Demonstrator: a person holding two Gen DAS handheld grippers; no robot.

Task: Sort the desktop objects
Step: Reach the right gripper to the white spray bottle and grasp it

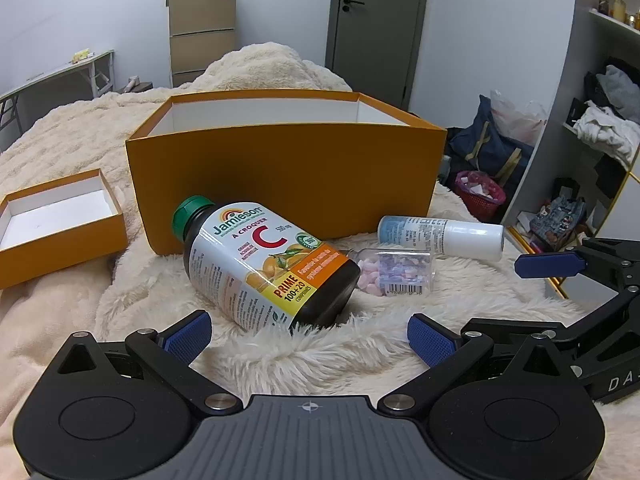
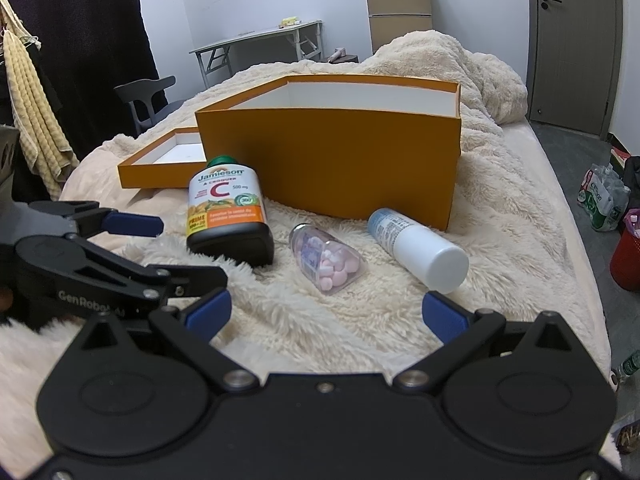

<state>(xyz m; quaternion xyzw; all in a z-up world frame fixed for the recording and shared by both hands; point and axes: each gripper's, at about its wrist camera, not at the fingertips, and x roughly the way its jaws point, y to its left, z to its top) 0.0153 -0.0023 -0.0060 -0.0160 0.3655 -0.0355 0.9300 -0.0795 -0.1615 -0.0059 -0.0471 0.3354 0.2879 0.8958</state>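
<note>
While idle, both tongs (seemingly) agape.

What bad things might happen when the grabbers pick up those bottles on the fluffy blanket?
The round white bottle lies on its side, so it might roll off the blanket. The clear pill bottle touches the vitamin bottle, so lifting one may nudge the other. Both look smooth and could slip.
</note>
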